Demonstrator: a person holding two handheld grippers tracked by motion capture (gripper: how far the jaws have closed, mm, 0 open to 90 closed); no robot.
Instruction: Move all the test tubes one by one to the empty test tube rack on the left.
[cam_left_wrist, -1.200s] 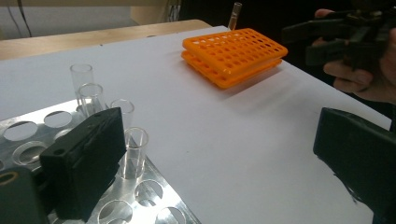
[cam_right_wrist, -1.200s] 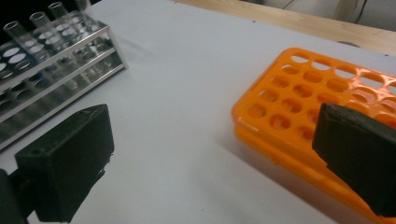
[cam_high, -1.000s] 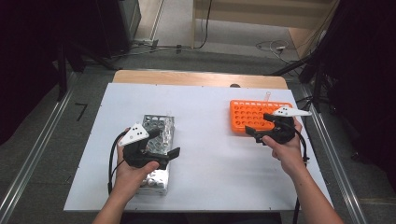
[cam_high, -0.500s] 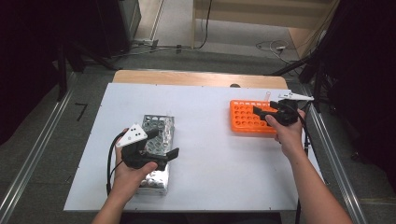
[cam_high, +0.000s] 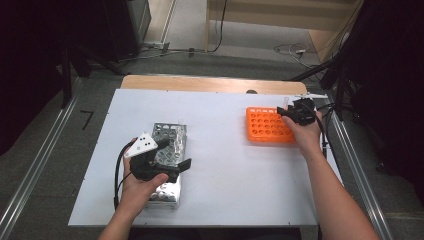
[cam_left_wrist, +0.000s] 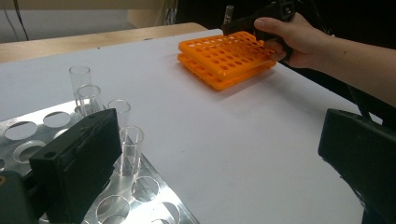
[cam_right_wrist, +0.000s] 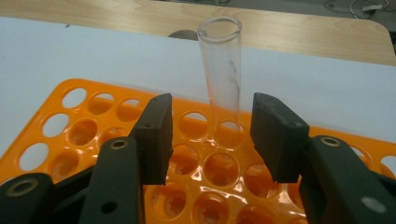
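Note:
An orange tube rack (cam_high: 267, 126) lies at the table's right. One clear glass tube (cam_right_wrist: 222, 79) stands upright in a hole of its far row. My right gripper (cam_right_wrist: 215, 135) reaches over the rack, and its jaws have just been closing. The tube stands between the fingertips with a gap on each side, so the gripper is open. In the high view the right gripper (cam_high: 284, 112) sits at the rack's far right corner. My left gripper (cam_high: 176, 154) hovers open over a metal rack (cam_high: 170, 131). Several empty glass tubes (cam_left_wrist: 130, 147) stand there, one beside the left jaw.
The white table top (cam_high: 225, 170) has bare room between the two racks. A wooden board (cam_high: 200, 83) borders the far edge. Cables and dark equipment lie on the floor beyond. The person's right forearm (cam_high: 335, 195) crosses the table's right side.
The right hand has moved away from the person to the orange rack's far right corner, and its jaws have narrowed around the tube. The left hand has stayed put.

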